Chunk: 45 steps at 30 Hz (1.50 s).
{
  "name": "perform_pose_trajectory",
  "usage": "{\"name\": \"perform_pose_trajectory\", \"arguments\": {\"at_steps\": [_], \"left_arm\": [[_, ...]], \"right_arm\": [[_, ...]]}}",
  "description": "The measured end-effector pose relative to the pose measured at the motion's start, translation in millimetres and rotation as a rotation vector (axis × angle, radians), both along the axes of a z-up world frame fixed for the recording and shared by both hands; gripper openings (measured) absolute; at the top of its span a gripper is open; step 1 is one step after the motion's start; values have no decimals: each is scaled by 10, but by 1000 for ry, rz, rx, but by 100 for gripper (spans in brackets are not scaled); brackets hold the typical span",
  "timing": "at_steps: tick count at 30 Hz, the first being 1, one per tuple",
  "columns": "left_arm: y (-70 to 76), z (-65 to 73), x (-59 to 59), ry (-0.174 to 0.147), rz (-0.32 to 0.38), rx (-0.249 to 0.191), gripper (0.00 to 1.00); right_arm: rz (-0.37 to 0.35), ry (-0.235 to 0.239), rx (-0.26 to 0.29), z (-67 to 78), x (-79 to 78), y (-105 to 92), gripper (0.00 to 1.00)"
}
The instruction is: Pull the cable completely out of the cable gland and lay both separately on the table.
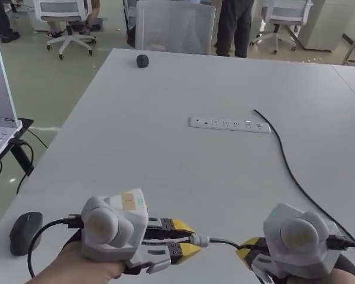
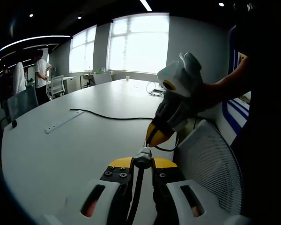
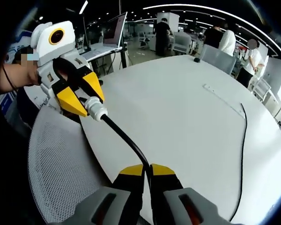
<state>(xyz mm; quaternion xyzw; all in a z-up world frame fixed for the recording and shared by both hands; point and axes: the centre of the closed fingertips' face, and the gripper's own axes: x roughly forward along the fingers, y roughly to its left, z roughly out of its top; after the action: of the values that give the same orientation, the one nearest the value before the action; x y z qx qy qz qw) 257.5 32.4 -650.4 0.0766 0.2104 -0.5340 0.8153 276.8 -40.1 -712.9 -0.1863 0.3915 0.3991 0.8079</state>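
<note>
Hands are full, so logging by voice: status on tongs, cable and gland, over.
Left tongs shut on cable gland. Right tongs shut on cable. Cable not yet out of gland. Power strip well clear.

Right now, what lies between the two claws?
A short stretch of black cable, running from the cable gland in the left claw to the right claw; head view shows it.
</note>
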Motion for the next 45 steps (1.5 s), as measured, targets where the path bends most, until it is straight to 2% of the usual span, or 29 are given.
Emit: {"name": "perform_pose_trajectory", "arguments": {"at_steps": [4, 6, 11, 18, 22, 23, 25, 27, 28, 30, 34, 36, 39, 45], "left_arm": [[7, -9, 9, 2, 2, 0, 15], [9, -9, 13, 2, 3, 1, 15], [11, -12, 23, 2, 2, 2, 15], [18, -15, 43, 2, 5, 4, 15], [31, -27, 57, -4, 5, 13, 15], [34, -31, 57, -3, 5, 16, 15], [37, -41, 57, 0, 6, 19, 15], [35, -40, 56, -1, 6, 18, 15], [32, -36, 56, -1, 6, 16, 15], [30, -37, 55, -1, 6, 18, 15], [18, -32, 51, 2, 6, 15, 15], [20, -32, 50, 2, 6, 14, 15], [18, -28, 44, 5, 6, 12, 15], [23, -32, 33, 8, 6, 11, 15]], "right_arm": [[-60, 52, 28, -42, 4, -35, 0], [-71, 69, 12, -80, -2, -56, 0], [-78, 77, 20, -83, -7, -46, 0], [-30, 36, 10, -55, -1, -57, 0], [29, -21, 8, 22, -14, -25, 4], [51, -61, 27, 83, 6, 24, 8], [72, -60, 35, 143, -39, 65, 13], [106, -55, 60, 215, -97, 141, 4], [130, -93, 59, 281, -95, 197, 5], [195, -121, 39, 329, -151, 297, 9], [264, -166, -1, 340, -178, 438, 14], [279, -173, 5, 359, -182, 509, 12], [310, -213, -5, 402, -146, 581, 12], [334, -232, -16, 411, -115, 624, 10]]}}
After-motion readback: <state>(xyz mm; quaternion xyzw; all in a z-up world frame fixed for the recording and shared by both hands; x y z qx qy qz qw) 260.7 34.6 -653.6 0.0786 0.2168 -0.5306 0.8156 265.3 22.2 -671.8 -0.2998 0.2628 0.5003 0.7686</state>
